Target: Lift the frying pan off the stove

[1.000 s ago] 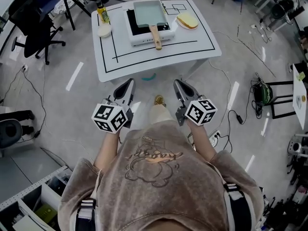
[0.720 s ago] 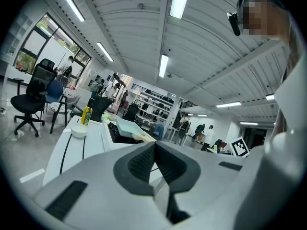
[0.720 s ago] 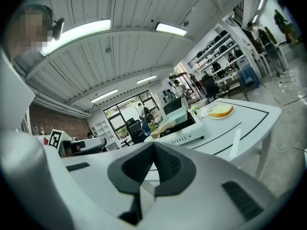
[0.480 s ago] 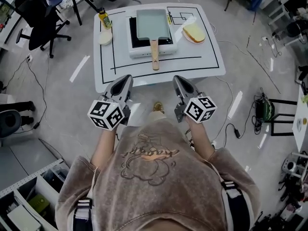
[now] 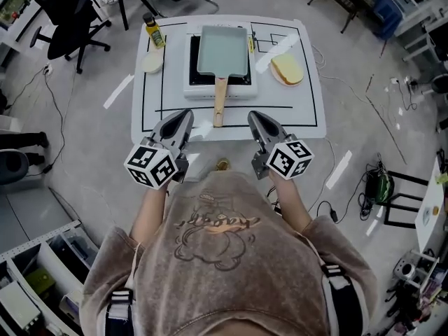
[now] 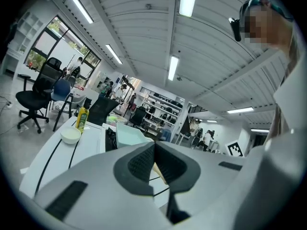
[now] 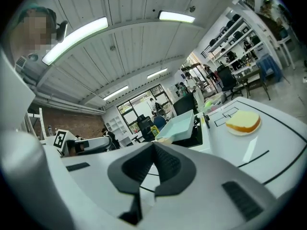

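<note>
At the table's [image 5: 294, 114] near edge both grippers are held side by side, pointed toward the stove [image 5: 199, 89] — approach step, nothing grasped yet. Left gripper [image 5: 185, 114] is clenched with nothing between its jaws, and right gripper [image 5: 253, 116] is likewise pressed together and empty, as read from both gripper views. Pan [image 5: 222, 50] is seated on the stove at mid-table, with its wooden handle [image 5: 220, 103] stuck out over the stove's front toward the person. The handle's end is seen between the two gripper tips in the head view, untouched by either. Bread [image 5: 287, 68] is set right of the stove, bowl [image 5: 152, 62] and bottle [image 5: 155, 32] left of it, all apart from the pan. Next move is judged to call for one gripper's jaws to be opened, brought round the handle and closed firmly before any lift — tipping is a risk if the long pan is gripped too near the handle's end
</note>
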